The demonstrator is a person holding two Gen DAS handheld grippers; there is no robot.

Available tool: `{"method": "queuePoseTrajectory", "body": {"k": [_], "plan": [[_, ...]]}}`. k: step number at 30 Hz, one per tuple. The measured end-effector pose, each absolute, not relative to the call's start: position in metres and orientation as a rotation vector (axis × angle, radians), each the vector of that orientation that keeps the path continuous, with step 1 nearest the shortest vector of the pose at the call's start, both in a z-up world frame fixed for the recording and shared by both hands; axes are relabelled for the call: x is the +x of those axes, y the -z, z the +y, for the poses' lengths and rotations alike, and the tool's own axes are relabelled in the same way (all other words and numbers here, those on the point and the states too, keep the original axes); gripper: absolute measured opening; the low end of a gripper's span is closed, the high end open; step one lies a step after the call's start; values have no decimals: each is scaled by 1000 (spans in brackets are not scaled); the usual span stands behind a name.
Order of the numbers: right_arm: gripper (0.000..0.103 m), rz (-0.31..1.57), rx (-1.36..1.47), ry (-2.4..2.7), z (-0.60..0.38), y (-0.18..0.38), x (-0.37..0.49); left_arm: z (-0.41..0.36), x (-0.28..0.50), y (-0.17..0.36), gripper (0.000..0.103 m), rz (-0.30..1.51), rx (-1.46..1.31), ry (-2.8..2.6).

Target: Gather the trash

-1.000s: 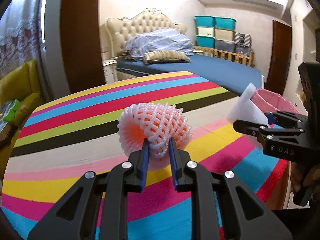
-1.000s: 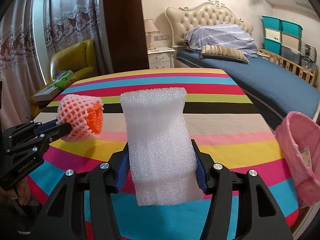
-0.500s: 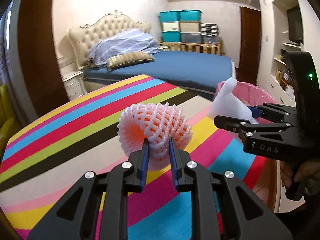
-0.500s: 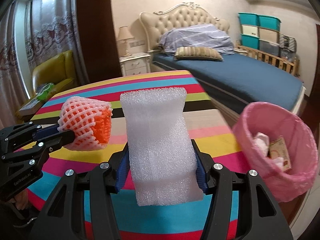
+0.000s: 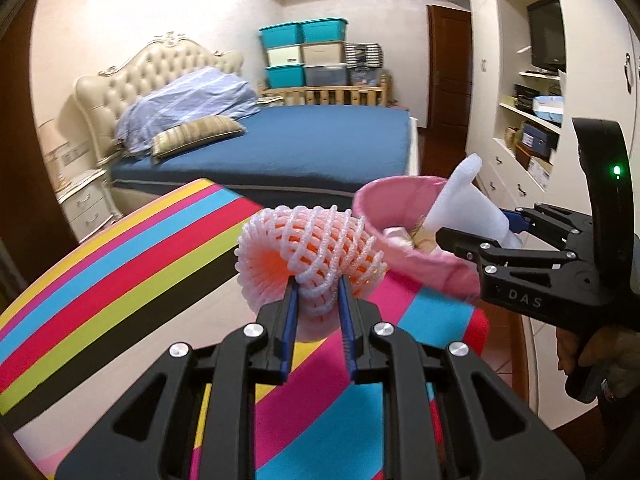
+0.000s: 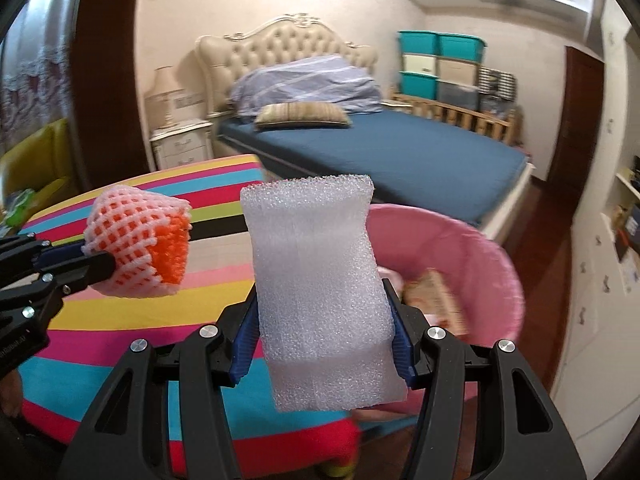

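Observation:
My left gripper (image 5: 318,300) is shut on a pink-and-orange foam fruit net (image 5: 308,248), held above the striped table near its right edge. In the right wrist view the same net (image 6: 138,246) shows at the left, pinched by the left gripper (image 6: 108,266). My right gripper (image 6: 322,320) is shut on a white foam sheet (image 6: 320,280), which stands upright between the pads. In the left wrist view that foam sheet (image 5: 466,204) hangs over the pink trash bin (image 5: 400,224). The bin (image 6: 472,256) holds some wrappers and lies just behind the foam.
The round table wears a striped cloth (image 5: 120,280). Beyond it stand a bed with a blue cover (image 6: 400,152), a nightstand (image 6: 182,146), stacked storage boxes (image 5: 304,54) and white shelving (image 5: 532,120). A hand (image 5: 600,364) grips the right tool's handle.
Both grippers have swung to the right across the table with their loads. The pink bin has come from the right edge of view to just behind the foam sheet and the net.

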State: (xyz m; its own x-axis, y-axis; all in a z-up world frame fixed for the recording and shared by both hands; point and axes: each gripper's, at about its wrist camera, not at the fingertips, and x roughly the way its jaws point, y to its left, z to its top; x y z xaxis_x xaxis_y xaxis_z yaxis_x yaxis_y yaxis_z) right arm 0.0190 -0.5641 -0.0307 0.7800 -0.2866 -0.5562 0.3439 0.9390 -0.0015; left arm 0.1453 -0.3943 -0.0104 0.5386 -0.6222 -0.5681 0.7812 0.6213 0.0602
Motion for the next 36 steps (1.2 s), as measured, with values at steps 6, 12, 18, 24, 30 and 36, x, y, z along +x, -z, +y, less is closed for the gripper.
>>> {"method": "queuePoseTrajectory", "body": {"k": [6, 12, 18, 24, 30, 36], "plan": [[54, 594, 118, 429, -608, 40, 10, -451, 156, 6, 19, 558, 311, 917], [54, 596, 135, 467, -642, 47, 6, -499, 172, 9, 19, 602, 287, 974], [54, 589, 132, 484, -660, 50, 6, -549, 188, 16, 19, 648, 266, 999], [56, 593, 131, 483, -670, 56, 13, -580, 202, 18, 22, 660, 242, 1021], [85, 593, 115, 449, -673, 64, 24, -584, 222, 18, 77, 668, 143, 1019], [85, 554, 133, 482, -670, 59, 3, -542, 236, 9, 98, 619, 84, 965]]}}
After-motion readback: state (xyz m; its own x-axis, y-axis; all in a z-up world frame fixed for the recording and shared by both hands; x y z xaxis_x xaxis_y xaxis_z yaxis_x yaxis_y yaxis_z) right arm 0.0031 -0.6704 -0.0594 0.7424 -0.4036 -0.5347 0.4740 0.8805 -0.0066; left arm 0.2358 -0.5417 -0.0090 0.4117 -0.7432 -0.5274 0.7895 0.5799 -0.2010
